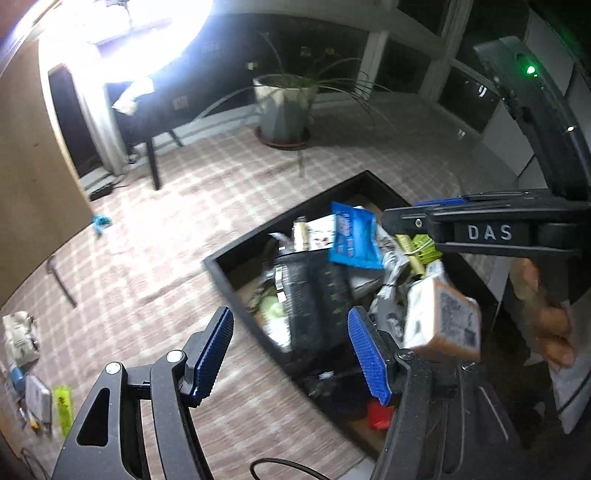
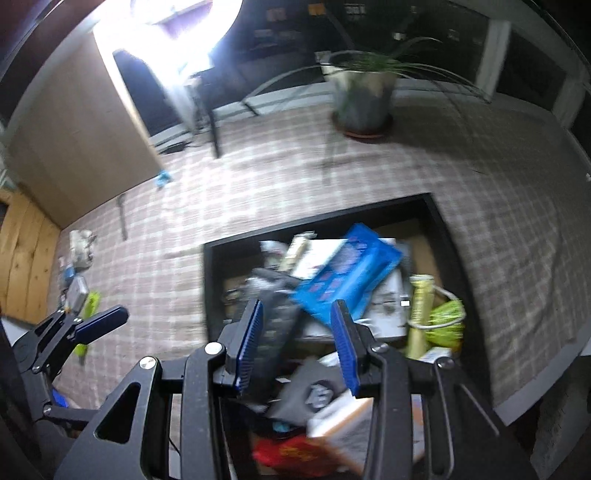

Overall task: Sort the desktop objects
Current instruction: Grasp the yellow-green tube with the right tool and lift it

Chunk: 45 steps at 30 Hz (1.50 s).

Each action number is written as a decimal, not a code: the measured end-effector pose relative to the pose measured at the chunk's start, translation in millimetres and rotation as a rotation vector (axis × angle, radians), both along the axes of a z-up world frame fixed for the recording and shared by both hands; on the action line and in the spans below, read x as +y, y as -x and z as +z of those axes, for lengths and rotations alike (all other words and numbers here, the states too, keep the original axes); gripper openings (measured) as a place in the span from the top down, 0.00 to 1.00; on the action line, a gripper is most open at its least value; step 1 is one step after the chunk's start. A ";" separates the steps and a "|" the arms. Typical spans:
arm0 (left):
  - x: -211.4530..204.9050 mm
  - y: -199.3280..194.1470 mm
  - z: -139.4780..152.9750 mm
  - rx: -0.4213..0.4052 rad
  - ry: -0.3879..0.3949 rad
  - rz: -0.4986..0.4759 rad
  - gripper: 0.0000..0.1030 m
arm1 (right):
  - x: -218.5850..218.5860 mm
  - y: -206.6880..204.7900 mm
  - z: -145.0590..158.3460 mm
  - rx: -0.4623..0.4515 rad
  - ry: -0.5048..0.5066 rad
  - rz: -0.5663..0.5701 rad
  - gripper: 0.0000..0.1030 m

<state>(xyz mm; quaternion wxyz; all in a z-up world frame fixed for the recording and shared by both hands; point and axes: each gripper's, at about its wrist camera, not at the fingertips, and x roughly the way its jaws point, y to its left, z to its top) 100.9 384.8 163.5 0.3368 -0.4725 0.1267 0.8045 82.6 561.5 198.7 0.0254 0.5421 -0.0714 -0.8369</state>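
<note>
Checked cloth [image 2: 517,236]; remote [image 2: 273,332] seemingly between right gripper [image 2: 299,343] pads.

Room beyond the hand-held gripper

A potted plant [image 1: 284,107] with long thin leaves stands far ahead on the checked carpet [image 1: 177,229]; a dark chair [image 1: 147,122] sits ahead to the left under a glaring lamp [image 1: 140,33], beside a wooden panel [image 1: 33,192].

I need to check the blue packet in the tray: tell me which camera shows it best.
The right wrist view: the blue packet lies near the centre with its whole face showing atop the clutter in the black tray. The left wrist view shows it smaller, tilted, and blurred.
</note>
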 end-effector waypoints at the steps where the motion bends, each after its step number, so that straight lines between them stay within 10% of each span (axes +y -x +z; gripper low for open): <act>1: -9.2 0.8 0.1 0.000 -0.001 0.013 0.40 | -8.0 -0.3 0.2 0.002 0.005 0.011 0.63; 25: -335.8 26.3 -85.4 -0.152 0.089 0.589 0.47 | -292.7 14.4 -109.2 -0.189 0.172 0.373 0.63; 45: -355.1 46.0 -147.1 -0.287 0.065 0.422 0.53 | -406.4 22.0 -180.9 -0.399 0.344 0.364 0.70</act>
